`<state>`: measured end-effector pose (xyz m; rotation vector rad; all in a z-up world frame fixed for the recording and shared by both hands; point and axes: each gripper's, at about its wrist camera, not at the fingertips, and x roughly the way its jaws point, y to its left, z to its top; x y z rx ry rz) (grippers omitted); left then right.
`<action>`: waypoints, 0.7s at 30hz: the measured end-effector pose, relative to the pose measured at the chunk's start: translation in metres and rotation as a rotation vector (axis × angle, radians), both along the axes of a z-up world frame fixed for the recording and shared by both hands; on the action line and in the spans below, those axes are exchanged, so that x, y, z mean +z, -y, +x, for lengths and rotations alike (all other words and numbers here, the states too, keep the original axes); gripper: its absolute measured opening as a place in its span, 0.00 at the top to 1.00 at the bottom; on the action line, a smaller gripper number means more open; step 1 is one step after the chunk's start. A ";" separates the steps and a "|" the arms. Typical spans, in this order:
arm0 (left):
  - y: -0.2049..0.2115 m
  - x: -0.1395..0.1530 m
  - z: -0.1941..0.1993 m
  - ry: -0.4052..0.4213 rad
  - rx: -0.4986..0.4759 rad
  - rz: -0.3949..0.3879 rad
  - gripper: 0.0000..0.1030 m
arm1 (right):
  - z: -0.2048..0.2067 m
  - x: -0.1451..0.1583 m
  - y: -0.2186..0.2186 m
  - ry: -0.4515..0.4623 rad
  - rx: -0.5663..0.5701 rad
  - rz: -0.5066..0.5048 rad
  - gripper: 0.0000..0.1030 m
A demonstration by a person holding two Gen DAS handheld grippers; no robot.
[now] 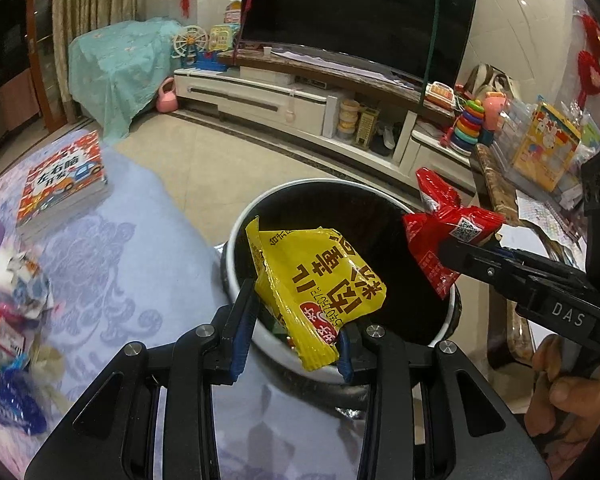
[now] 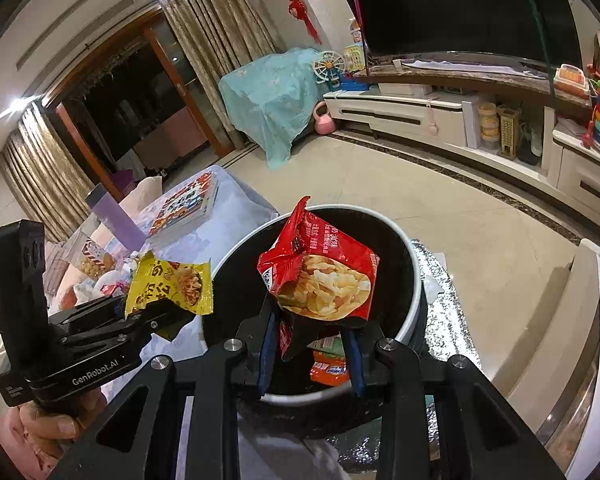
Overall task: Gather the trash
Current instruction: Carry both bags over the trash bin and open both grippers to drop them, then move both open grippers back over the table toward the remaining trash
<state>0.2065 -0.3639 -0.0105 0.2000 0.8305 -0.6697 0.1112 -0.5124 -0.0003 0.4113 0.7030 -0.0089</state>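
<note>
A round bin with a white rim and a black inside stands beside the table. My left gripper is shut on a yellow snack wrapper, which hangs over the bin's near rim. To the right, my right gripper is shut on a red chip bag above the bin's right side. In the right wrist view the red chip bag sits crumpled between the right gripper pads over the bin. The left gripper holds the yellow wrapper at the bin's left edge. An orange wrapper lies inside.
A table with a lilac cloth carries a picture book, several loose wrappers and a purple bottle. A foil mat lies under the bin. A TV cabinet with toys lines the far wall across bare tiled floor.
</note>
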 end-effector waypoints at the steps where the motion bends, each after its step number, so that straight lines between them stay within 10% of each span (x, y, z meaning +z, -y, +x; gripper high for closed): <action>1: 0.002 -0.001 0.001 -0.004 -0.004 0.002 0.68 | 0.001 -0.001 0.001 -0.003 0.003 0.003 0.69; 8: 0.010 -0.012 0.010 -0.038 -0.013 0.026 0.67 | 0.011 -0.007 0.007 -0.033 0.009 0.009 0.69; 14: 0.013 -0.016 0.014 -0.050 -0.024 0.048 0.32 | 0.016 -0.013 0.011 -0.053 0.015 0.023 0.53; 21: 0.000 -0.015 0.011 -0.053 0.006 0.041 0.30 | 0.012 -0.010 0.016 -0.045 -0.003 0.034 0.52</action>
